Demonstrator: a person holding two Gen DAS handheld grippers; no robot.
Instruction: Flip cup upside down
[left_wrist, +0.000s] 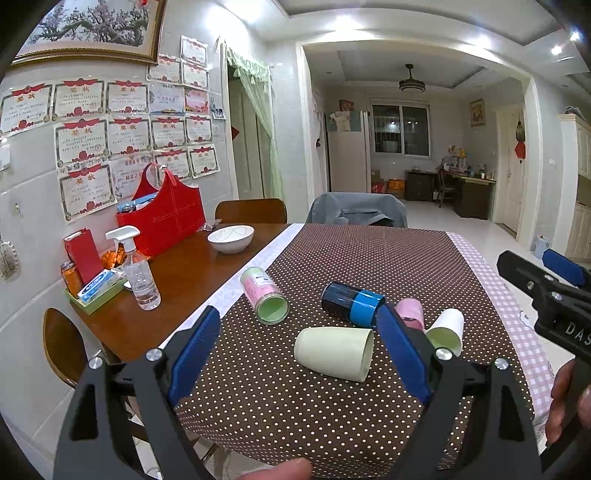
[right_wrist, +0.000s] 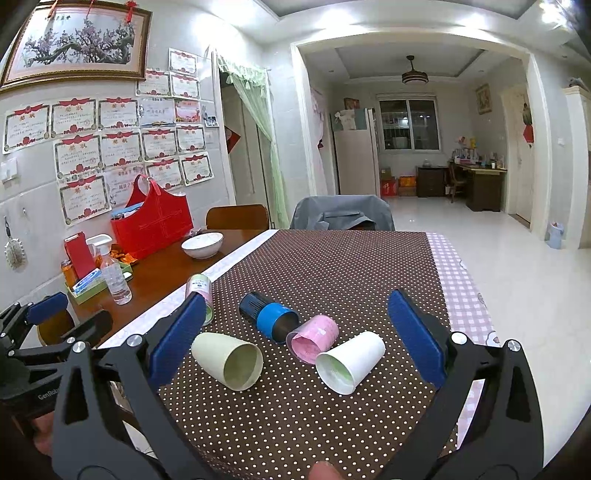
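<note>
Five cups lie on their sides on the dotted bench (right_wrist: 332, 266); the cream cup (left_wrist: 334, 353) lies nearest. Left gripper (left_wrist: 299, 354) and right gripper (right_wrist: 295, 339) both hover, jaws wide, holding nothing.

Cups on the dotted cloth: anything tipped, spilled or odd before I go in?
All five lie on their sides, none upright: pale green cup, white cup, pink cup, blue-banded dark cup and floral cup. No spill shows. Pink and white cups look touching. Both claws are open.
</note>
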